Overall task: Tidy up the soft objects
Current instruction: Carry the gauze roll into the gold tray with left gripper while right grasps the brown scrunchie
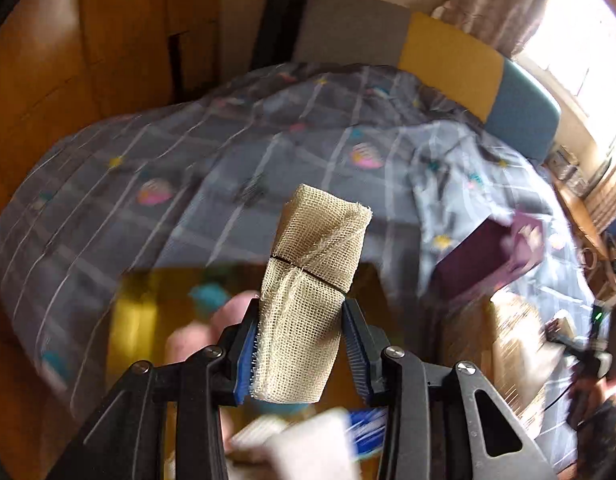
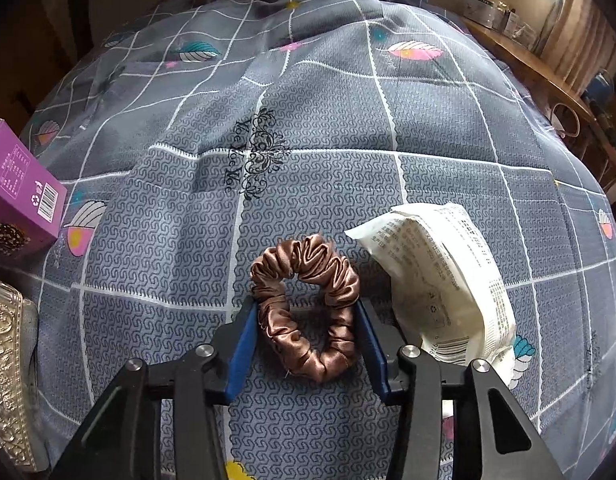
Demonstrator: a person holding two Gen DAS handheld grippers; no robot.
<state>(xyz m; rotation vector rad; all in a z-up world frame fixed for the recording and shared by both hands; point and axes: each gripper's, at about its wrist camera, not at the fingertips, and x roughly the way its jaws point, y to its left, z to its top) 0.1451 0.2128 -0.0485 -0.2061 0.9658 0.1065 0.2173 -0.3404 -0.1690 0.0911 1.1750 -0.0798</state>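
Note:
My left gripper is shut on a beige mesh gauze roll tied with a thin black band, held up above the grey patterned bedspread. The left view is blurred by motion. My right gripper is low over the bedspread with its blue pads on either side of a brown satin scrunchie that lies on the cloth; the pads touch or nearly touch its sides. A white printed soft packet lies just right of the scrunchie.
A purple box stands at the left of the right wrist view, and it shows at the right of the left wrist view. An embossed gold box is at the lower left. A yellow open box with blurred items lies below the left gripper. A wooden shelf runs along the right.

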